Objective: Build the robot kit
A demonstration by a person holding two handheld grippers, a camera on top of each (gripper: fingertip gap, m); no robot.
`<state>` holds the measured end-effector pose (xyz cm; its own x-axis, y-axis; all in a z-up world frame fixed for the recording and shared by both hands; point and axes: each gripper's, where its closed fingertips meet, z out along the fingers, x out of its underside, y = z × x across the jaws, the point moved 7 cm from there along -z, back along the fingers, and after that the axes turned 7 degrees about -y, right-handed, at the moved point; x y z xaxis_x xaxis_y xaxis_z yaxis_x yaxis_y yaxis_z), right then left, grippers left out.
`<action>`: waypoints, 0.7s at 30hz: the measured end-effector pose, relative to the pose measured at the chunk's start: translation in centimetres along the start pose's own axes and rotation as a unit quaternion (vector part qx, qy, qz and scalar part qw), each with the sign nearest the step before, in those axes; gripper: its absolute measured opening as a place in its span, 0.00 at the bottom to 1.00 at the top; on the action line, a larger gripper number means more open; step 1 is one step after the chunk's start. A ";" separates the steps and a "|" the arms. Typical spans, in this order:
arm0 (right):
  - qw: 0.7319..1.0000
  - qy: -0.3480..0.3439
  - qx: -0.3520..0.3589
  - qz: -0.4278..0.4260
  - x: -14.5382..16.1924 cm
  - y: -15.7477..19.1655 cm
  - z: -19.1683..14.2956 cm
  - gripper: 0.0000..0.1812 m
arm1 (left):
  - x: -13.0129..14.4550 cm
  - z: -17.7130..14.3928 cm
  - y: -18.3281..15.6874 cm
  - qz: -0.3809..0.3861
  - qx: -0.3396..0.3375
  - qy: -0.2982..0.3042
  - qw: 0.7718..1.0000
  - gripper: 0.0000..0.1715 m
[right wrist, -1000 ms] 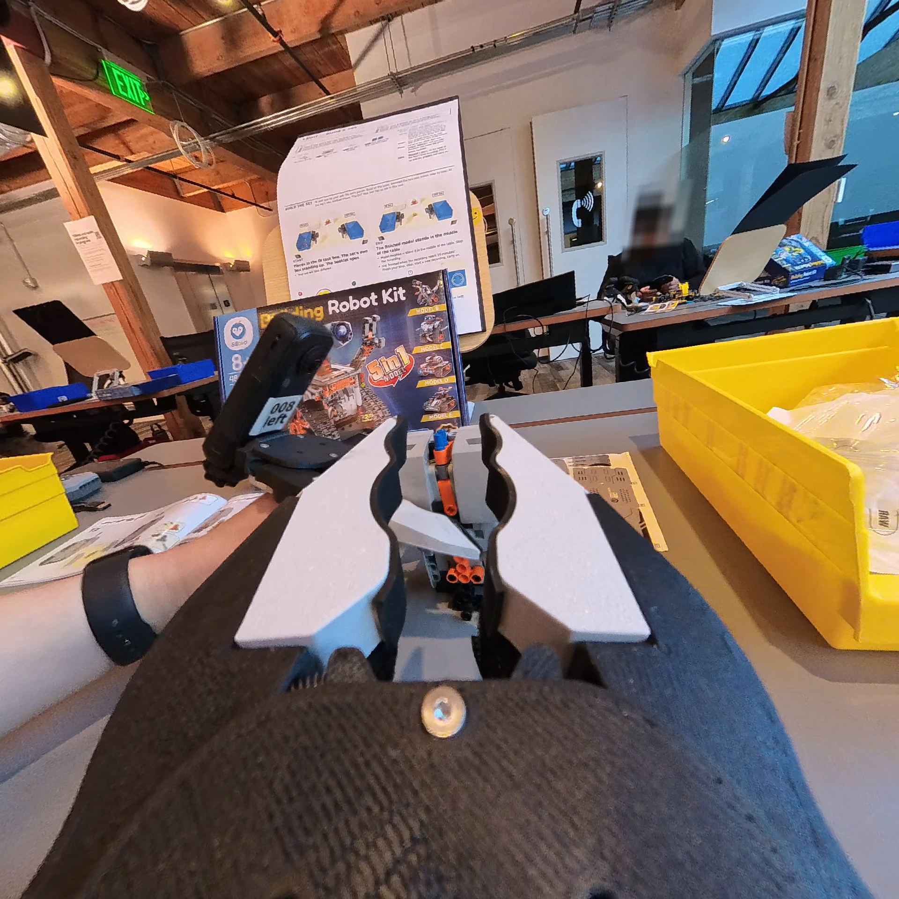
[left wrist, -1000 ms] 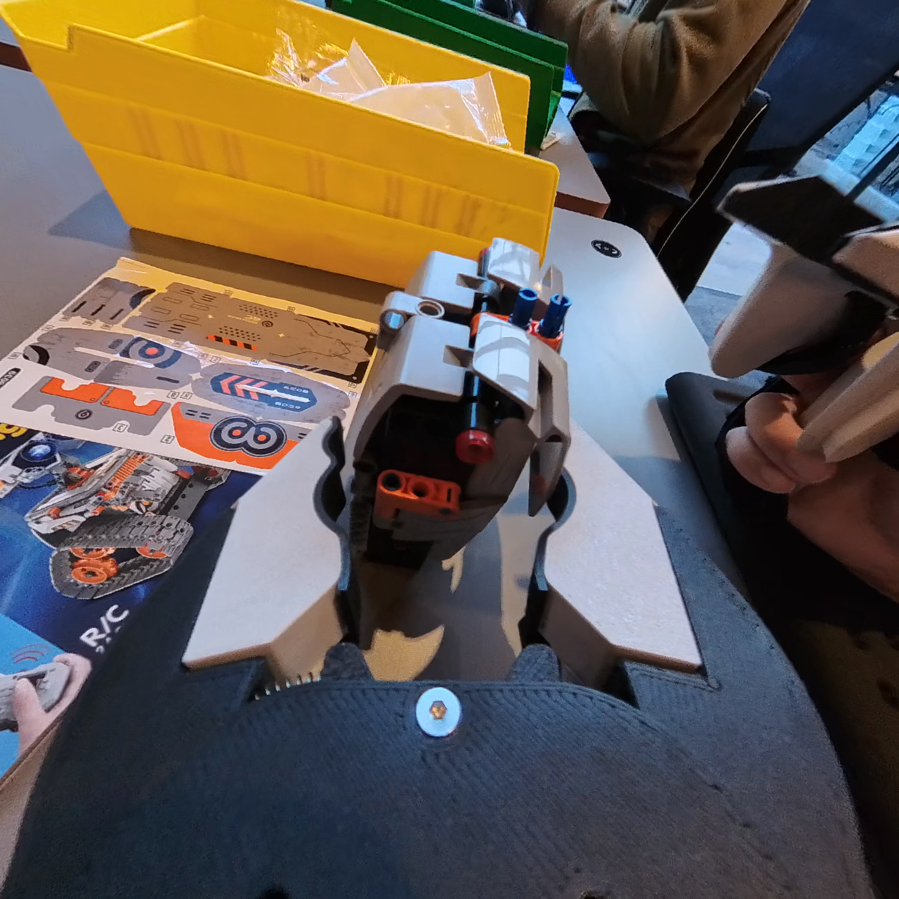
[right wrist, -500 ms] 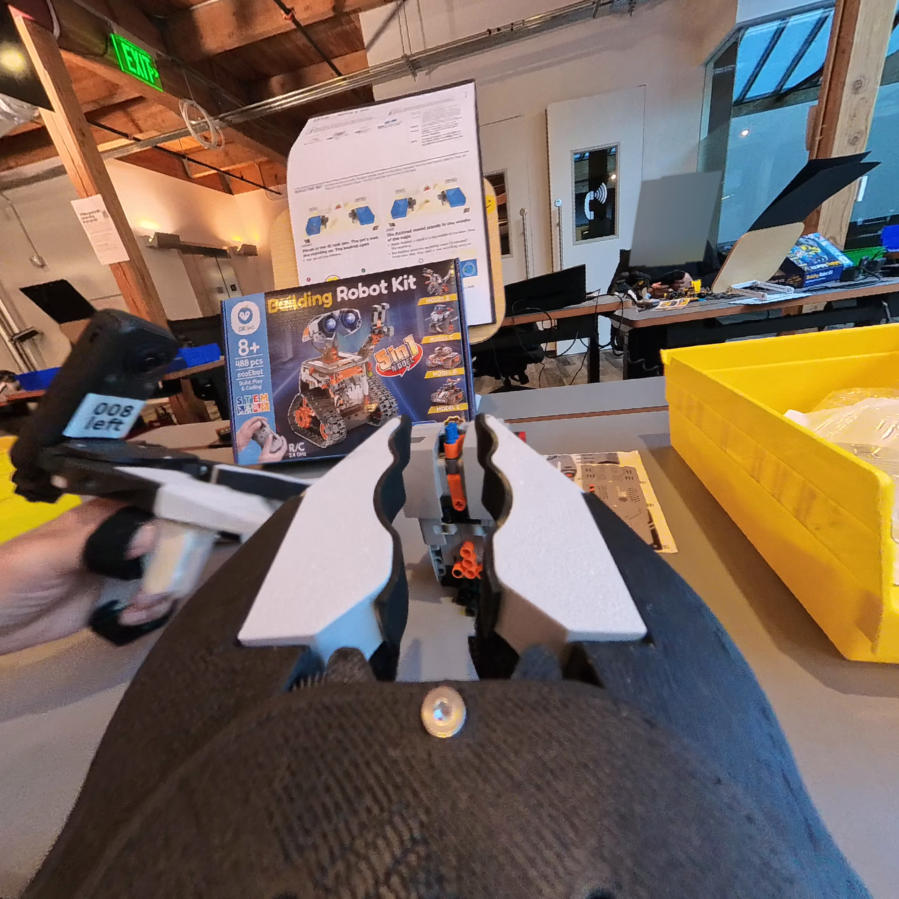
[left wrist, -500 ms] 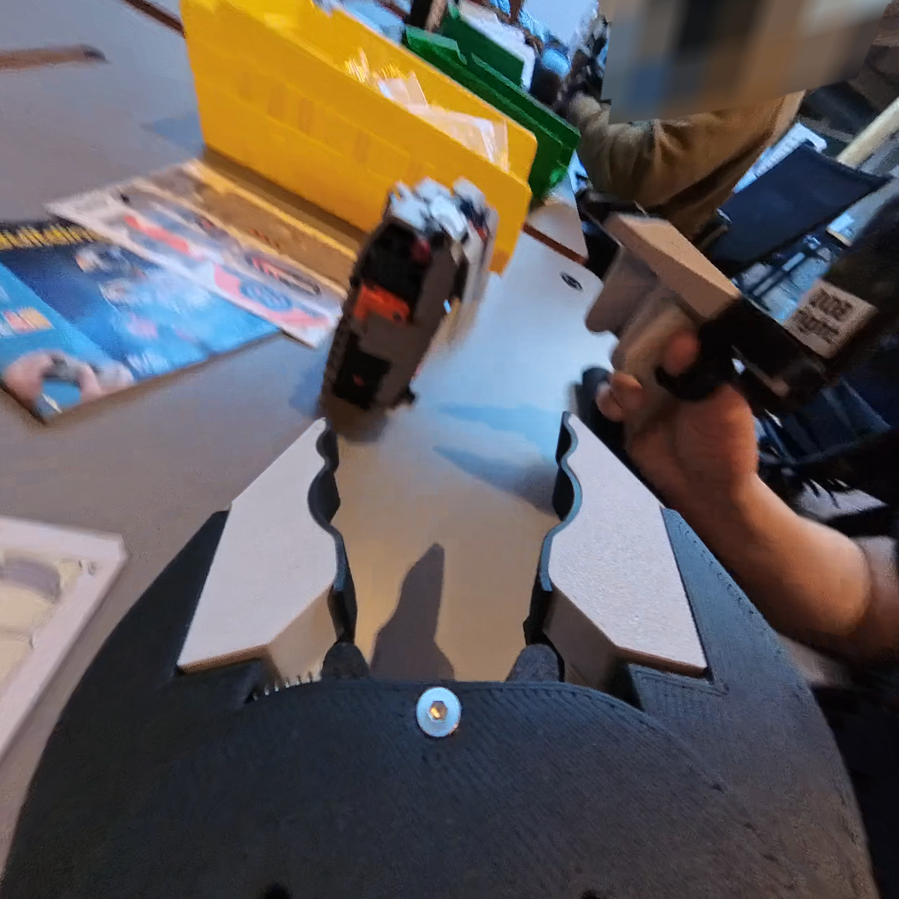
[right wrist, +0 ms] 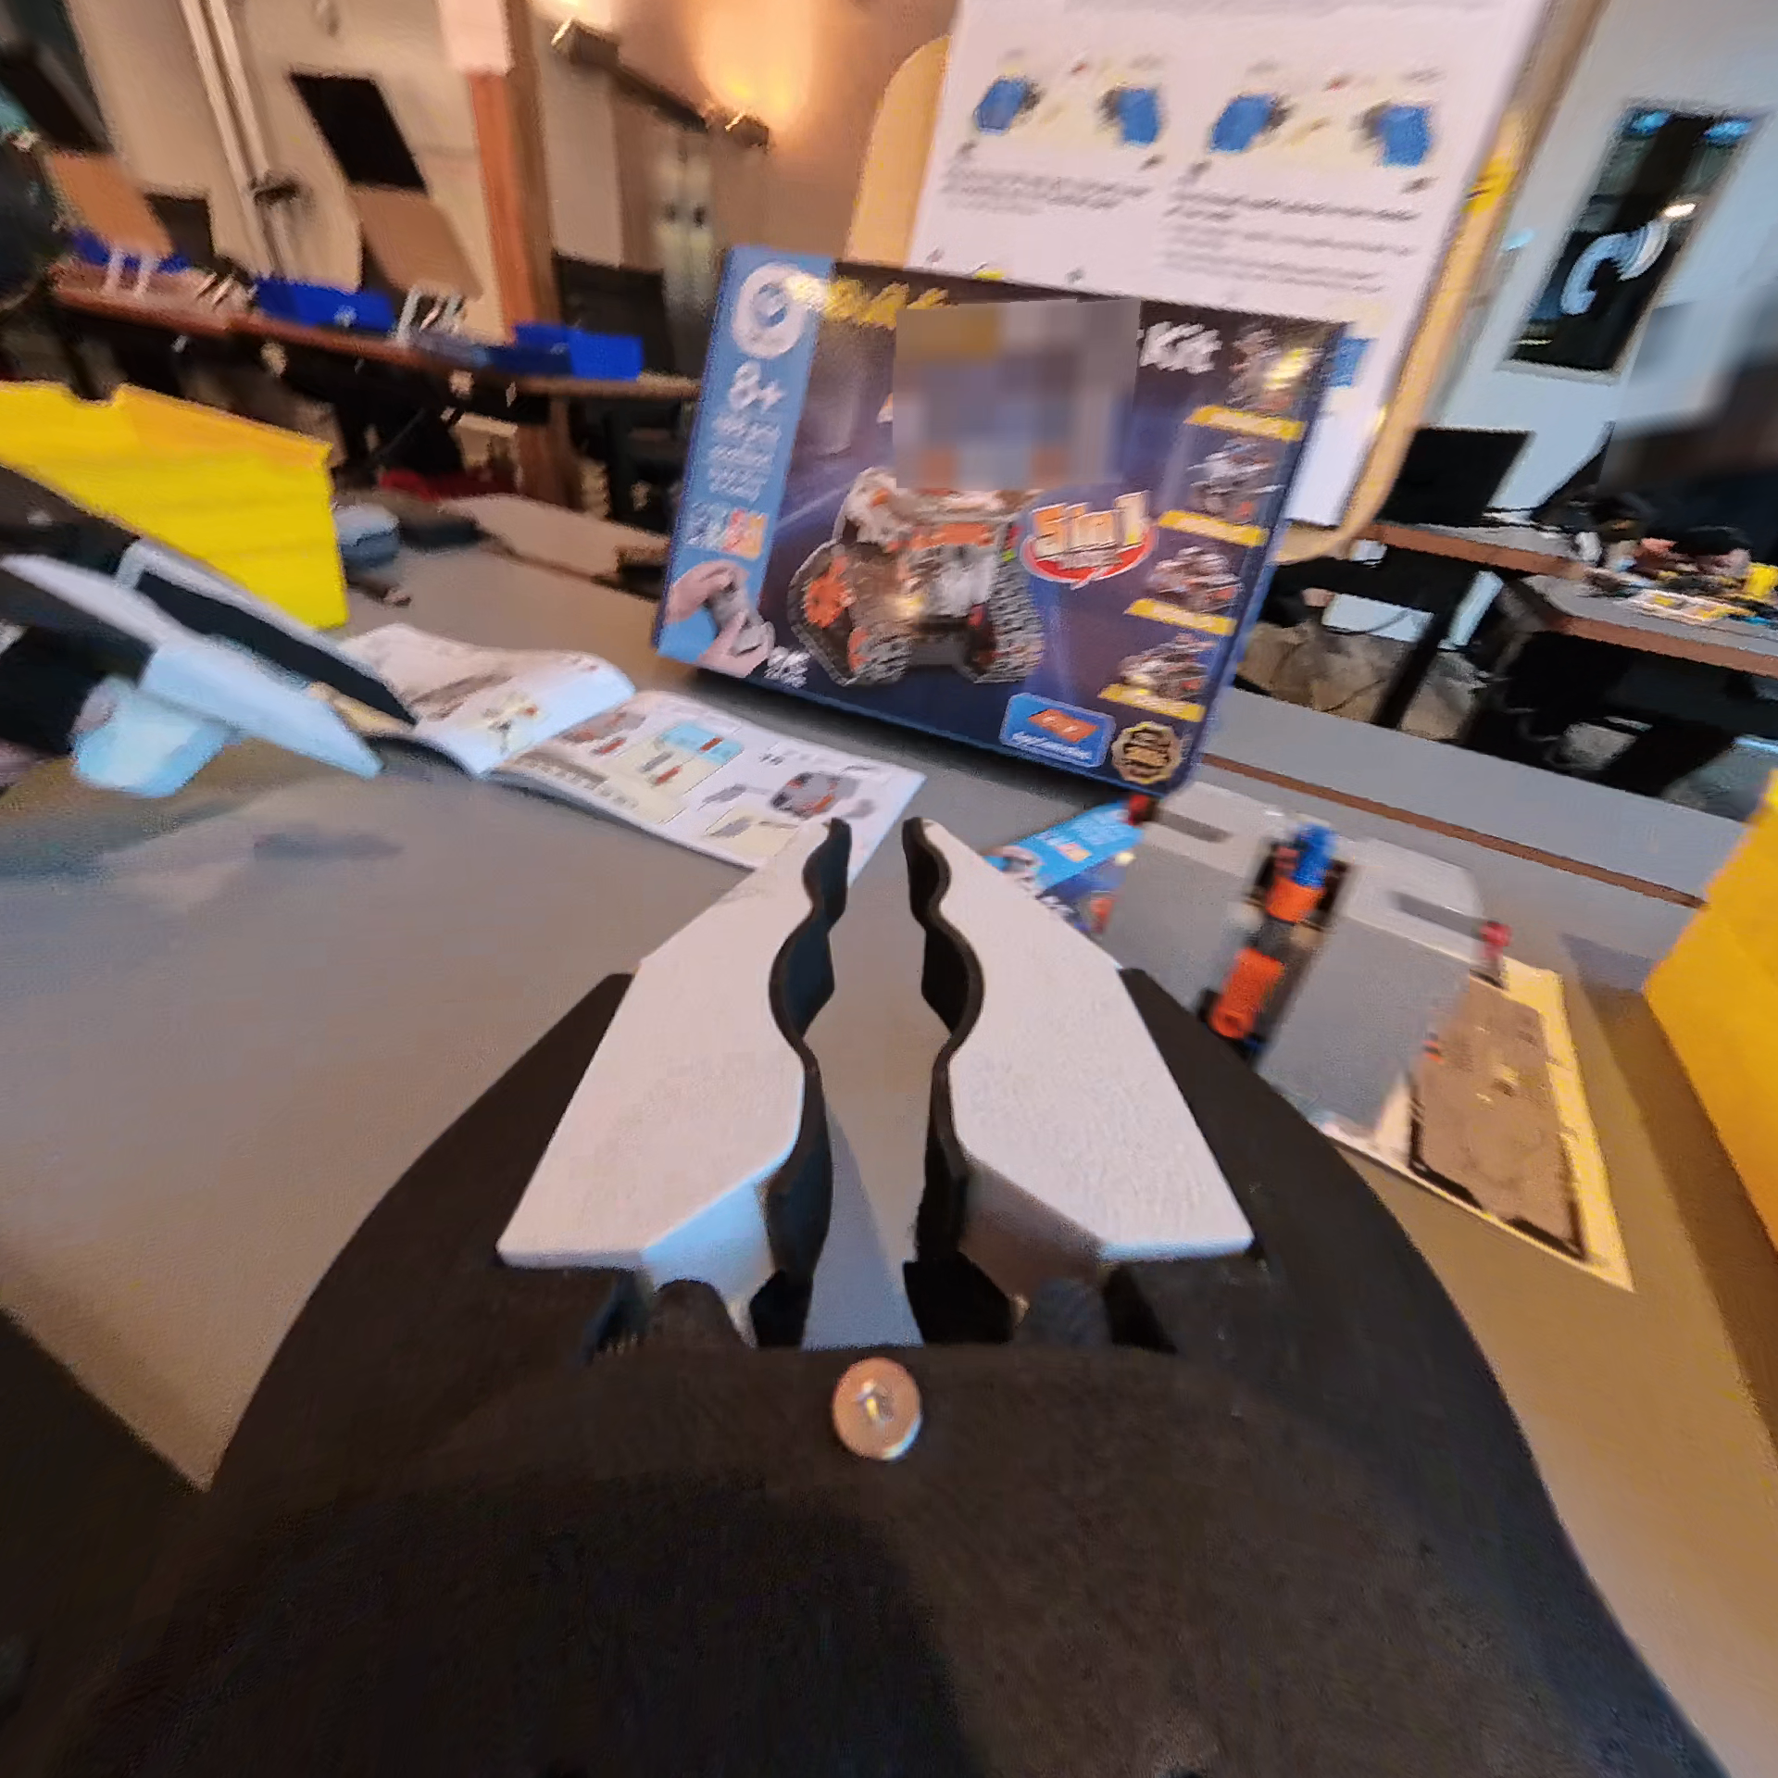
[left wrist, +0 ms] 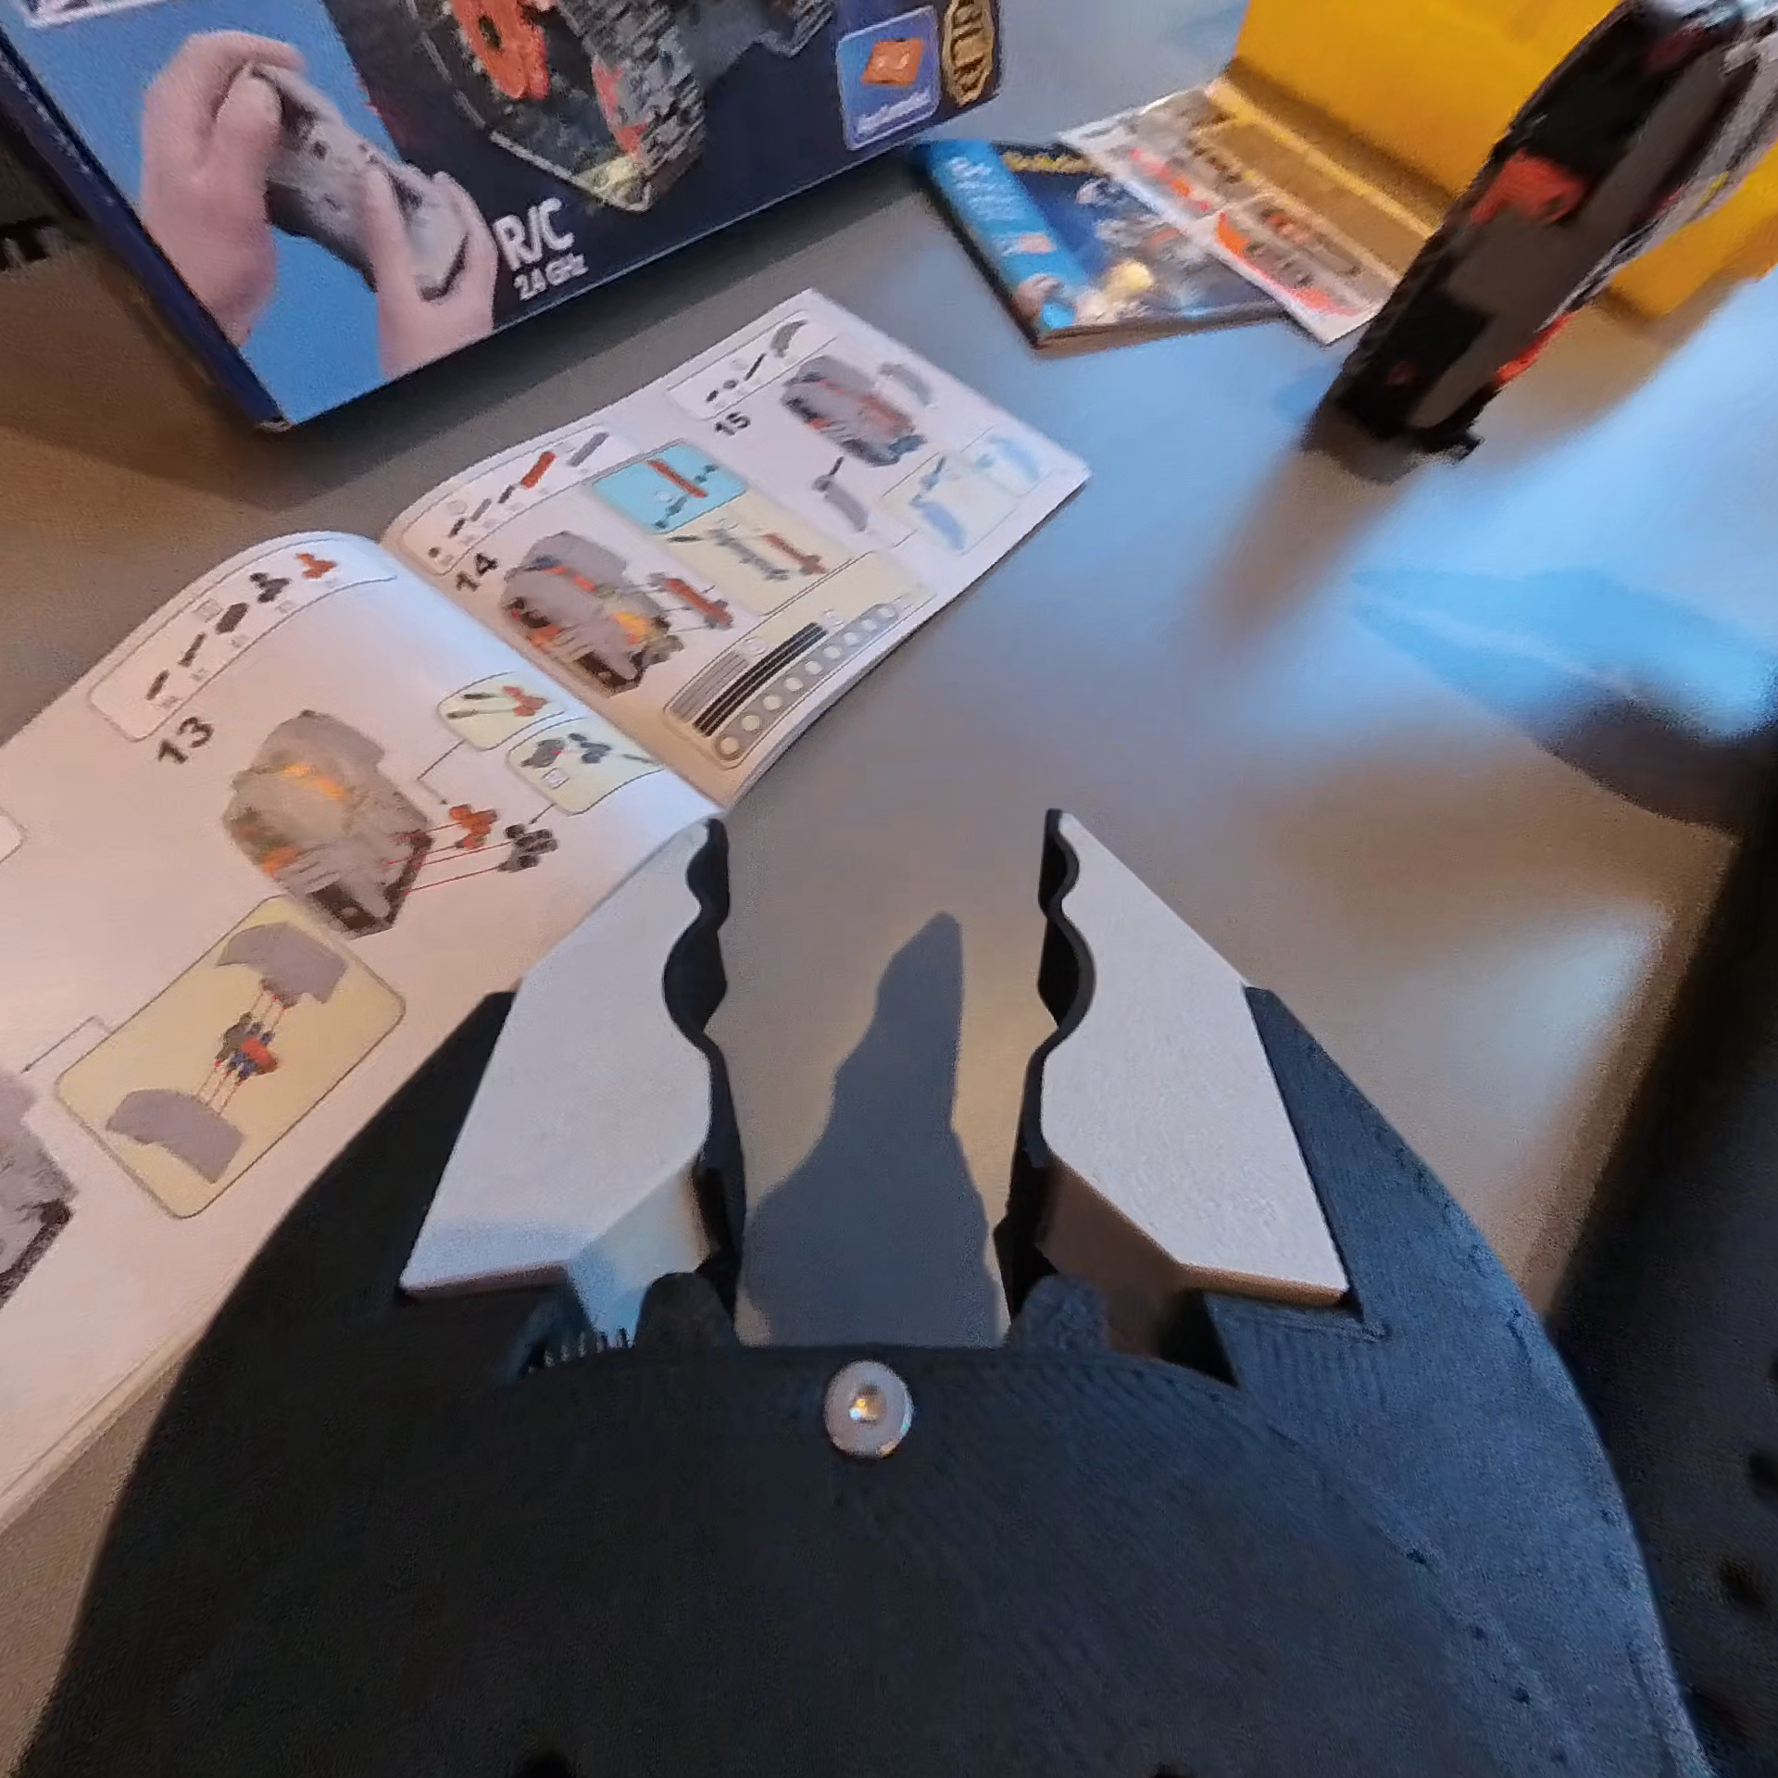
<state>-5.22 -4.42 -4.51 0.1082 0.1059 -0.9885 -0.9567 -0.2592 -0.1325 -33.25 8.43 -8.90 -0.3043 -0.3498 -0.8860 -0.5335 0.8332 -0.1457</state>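
A grey, black and orange brick-built model (left wrist: 1559, 221) stands on the grey table, far up and to the right of my left gripper. My left gripper (left wrist: 882, 827) is open and empty, low over bare table, beside an open instruction booklet (left wrist: 385, 770). My right gripper (right wrist: 877, 832) is almost closed, with a narrow slit between the jaws, and holds nothing. The model (right wrist: 1280, 943) stands free to its right. The left gripper (right wrist: 192, 693) also shows at the left edge of the right wrist view, over the booklet (right wrist: 673, 760).
A blue kit box (right wrist: 962, 539) stands upright behind the booklet, also in the left wrist view (left wrist: 481, 144). A sticker sheet (right wrist: 1501, 1106) and a blue leaflet (right wrist: 1068, 856) lie by the model. Yellow bins stand at the right (right wrist: 1722, 1010) and far left (right wrist: 173, 481). The gap from one gripper's tips to the other's is roughly 25 cm.
Both grippers have let go of the model, which now stands alone on the table. My left gripper has swung left to the booklet. My right gripper has moved left and narrowed.
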 end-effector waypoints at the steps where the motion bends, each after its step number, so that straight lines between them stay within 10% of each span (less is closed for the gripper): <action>1: 1.000 0.009 -0.020 -0.007 0.2 0.7 0.4 0.05 | 0.2 0.1 0.3 0.002 -0.003 0.004 1.000 0.39; 21: 0.995 0.059 -0.080 -0.014 1.6 2.2 1.7 0.05 | 0.8 1.1 3.9 -0.030 -0.062 0.027 0.997 0.47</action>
<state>-7.63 -3.15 -6.23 0.1736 0.0035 -0.9848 -0.8984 -0.4091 -0.1598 -34.74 11.86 -10.66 -0.3086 -0.4234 -0.8518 -0.6454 0.7510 -0.1395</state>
